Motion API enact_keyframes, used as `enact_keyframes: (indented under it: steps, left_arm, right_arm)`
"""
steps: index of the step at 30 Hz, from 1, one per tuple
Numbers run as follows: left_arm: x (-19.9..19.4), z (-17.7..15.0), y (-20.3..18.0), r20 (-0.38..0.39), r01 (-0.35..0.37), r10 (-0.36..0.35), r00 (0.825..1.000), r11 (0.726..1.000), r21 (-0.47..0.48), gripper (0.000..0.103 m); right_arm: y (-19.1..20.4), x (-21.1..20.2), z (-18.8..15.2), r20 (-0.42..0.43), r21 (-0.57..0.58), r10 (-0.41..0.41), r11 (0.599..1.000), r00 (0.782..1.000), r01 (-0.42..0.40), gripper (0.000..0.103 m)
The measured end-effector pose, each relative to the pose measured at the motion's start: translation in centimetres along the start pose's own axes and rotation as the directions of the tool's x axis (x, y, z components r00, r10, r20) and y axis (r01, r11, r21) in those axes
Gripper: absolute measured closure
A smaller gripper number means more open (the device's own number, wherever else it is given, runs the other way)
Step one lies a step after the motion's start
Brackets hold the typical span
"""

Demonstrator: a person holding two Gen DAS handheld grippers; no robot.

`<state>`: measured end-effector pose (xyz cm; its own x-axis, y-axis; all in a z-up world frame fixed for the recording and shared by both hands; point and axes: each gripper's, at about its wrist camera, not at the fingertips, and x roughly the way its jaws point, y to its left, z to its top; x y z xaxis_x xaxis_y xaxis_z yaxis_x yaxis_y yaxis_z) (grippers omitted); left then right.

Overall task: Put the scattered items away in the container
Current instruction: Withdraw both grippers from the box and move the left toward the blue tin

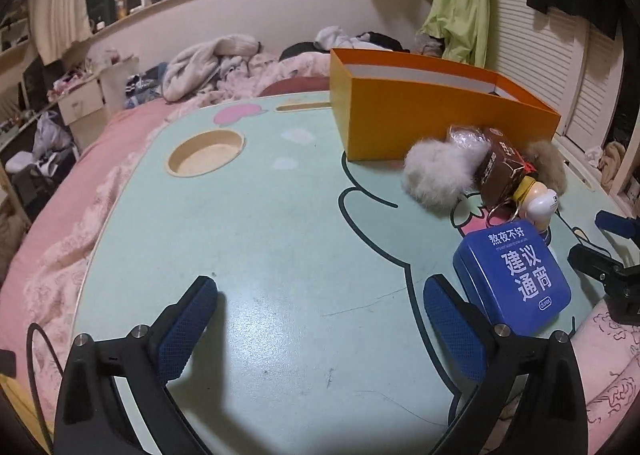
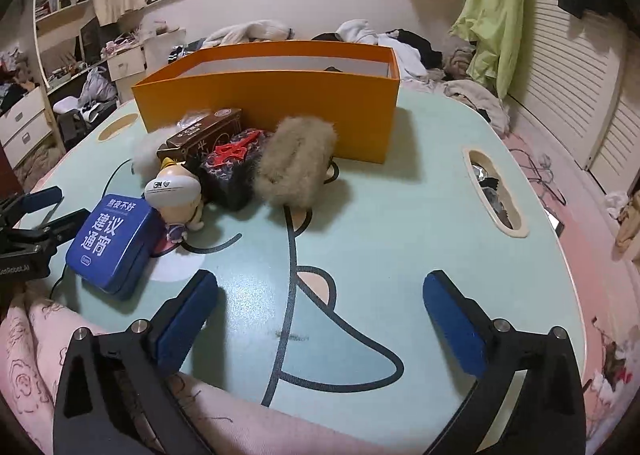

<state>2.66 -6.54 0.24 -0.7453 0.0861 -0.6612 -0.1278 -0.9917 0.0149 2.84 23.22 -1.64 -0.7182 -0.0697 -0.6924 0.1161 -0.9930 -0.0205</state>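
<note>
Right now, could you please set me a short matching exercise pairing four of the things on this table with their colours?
Things:
1. storage box
2. flat tin
3. carton
4. fluffy pouch

Colours:
A. brown with printed writing
B. blue with white lettering
C. beige
D. orange

Pairs: 1-D, 2-B, 3-A, 4-C
</note>
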Motion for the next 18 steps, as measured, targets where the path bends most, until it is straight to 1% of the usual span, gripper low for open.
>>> enact_keyframes:
  steps: [4,8,10,12,13,18]
  left_arm:
    - [-0.1,0.2,-0.1,0.002,-0.001,0.001,1.000,1.000,0.001,0.000]
    - [-0.1,0.2,-0.1,0.002,-0.002,0.002,1.000,1.000,0.001,0.000]
    - [-0.9,-0.2,-0.1,0.004,0.000,0.000,1.000,1.000,0.003,0.000]
    - [-0.9,-0.2,-0.1,0.004,0.000,0.000,1.000,1.000,0.003,0.000]
    - [-1.0,-0.2,-0.1,0.004,0.000,0.000,1.000,1.000,0.003,0.000]
    - [-1.0,-0.2,-0.1,0.003,0.000,0.000,1.000,1.000,0.003,0.000]
  right_arm:
    - [0.6,1.1,-0.1,0.004,0.000,0.003,1.000,1.000,-0.003,0.001]
    - [0.8,1.1,0.1,0.006,-0.001,0.005,1.000,1.000,-0.005,0.001]
    - [1.0,1.8,0.2,0.009,-0.003,0.006,1.000,1.000,-0.006,0.001]
    - [1.2,2.6,0.3,0.010,-0.003,0.006,1.000,1.000,-0.006,0.001]
    - [1.1,2.1,0.3,0.010,-0.003,0.006,1.000,1.000,-0.006,0.001]
    - [1.4,3.1,0.6,0.012,-0.006,0.009,1.000,1.000,-0.009,0.001]
